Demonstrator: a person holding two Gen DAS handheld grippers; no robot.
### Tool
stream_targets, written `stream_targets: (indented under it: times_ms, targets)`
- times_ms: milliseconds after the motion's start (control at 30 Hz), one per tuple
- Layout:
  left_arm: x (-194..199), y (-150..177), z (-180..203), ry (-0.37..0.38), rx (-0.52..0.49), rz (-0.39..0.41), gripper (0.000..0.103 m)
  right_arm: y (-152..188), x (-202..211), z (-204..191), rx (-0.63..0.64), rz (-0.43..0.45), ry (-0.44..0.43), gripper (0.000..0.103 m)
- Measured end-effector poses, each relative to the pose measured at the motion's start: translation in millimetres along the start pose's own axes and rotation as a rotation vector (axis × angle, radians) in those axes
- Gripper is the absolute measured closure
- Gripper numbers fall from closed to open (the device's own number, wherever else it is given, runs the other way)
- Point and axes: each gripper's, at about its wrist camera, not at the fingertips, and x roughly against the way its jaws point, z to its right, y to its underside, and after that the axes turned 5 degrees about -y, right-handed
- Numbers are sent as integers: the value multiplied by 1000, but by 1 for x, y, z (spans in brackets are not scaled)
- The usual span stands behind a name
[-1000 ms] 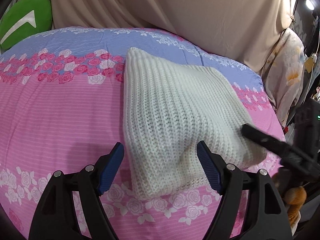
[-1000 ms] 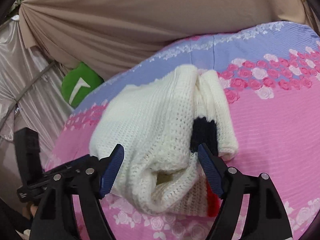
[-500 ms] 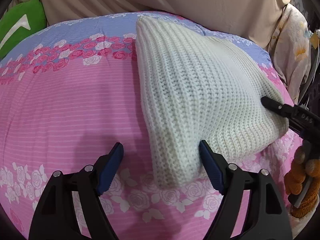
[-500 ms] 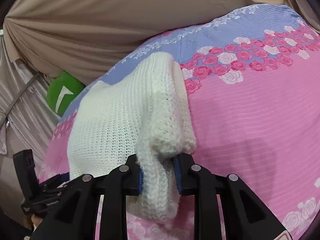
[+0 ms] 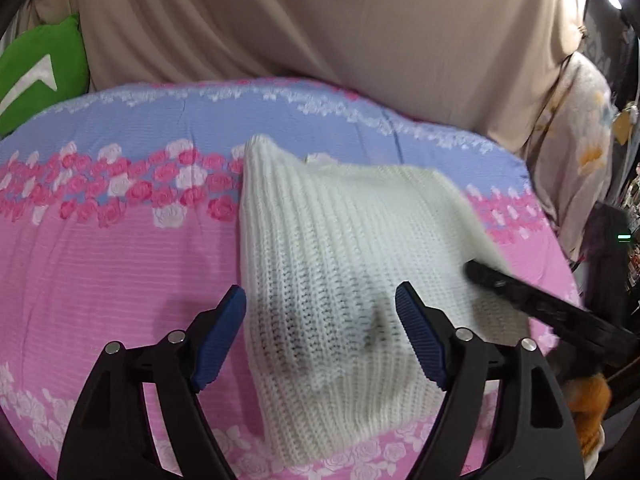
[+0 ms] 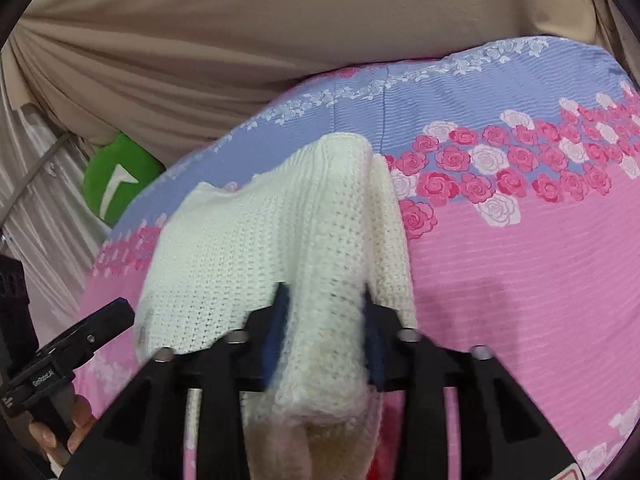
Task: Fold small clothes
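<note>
- The right hand-held gripper (image 6: 324,320) had just been closing, and its blue pads were pinched on a bunched fold of the white knitted sweater (image 6: 260,248).
- From that grip the sweater stretched ahead and to the left of the right hand-held gripper, its near end raised off the bed (image 6: 520,280) and its far end reaching the band of roses on the quilt.
- A thicker roll of the same knit lay just to the right of the pinched fold.
- The left hand-held gripper (image 5: 320,336) stood wide open, its pads (image 5: 416,340) either side of the sweater's near corner without pressing on it.
- In the left wrist view the sweater (image 5: 344,264) spread forward and to the right of the open jaws, over the pink and lilac quilt (image 5: 100,260).
- The right hand-held gripper's black finger (image 5: 520,296) showed at the sweater's right edge in that view.
- A green cushion (image 5: 36,72) sat far ahead and to the left of the left hand-held gripper, against a beige drape (image 5: 320,20).
</note>
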Motion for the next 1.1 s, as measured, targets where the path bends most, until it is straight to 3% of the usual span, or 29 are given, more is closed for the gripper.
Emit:
stream_targets:
  times_ms: [67, 100, 167, 200, 267, 400, 500, 633, 700, 767, 1100]
  targets:
    - [-9, 7, 0, -31, -14, -15, 29, 1, 25, -9, 33, 86, -75, 82]
    - [-13, 12, -2, -38, -14, -20, 29, 1, 28, -7, 38, 106, -64, 83]
    - [-20, 18, -5, -19, 2, -38, 28, 4, 7, 15, -5, 40, 27, 83]
    - [-22, 19, -5, -13, 7, -40, 25, 10, -19, 33, -25, -44, 112, 82]
    - [-23, 21, -4, -20, 5, -40, 25, 16, -19, 46, -84, -14, 40, 77]
    - [-7, 23, -1, -42, -10, -23, 26, 13, 31, 15, -37, 90, 83, 77]
    - [15, 28, 5, -60, -49, 23, 27, 25, 64, -15, 33, 130, 57, 77]
    - [14, 41, 11, -86, -96, 1, 27, 59, 49, -34, 112, 13, 71, 77]
    - [-1, 49, 7, -116, -90, -46, 25, 83, 13, -26, 124, -111, 146, 79]
    - [-12, 56, -2, -113, -60, -88, 25, 97, 8, -29, 153, -91, 176, 80]
    - [6, 62, -5, -111, -41, -76, 26, 54, 33, -78, 202, 4, 53, 76]
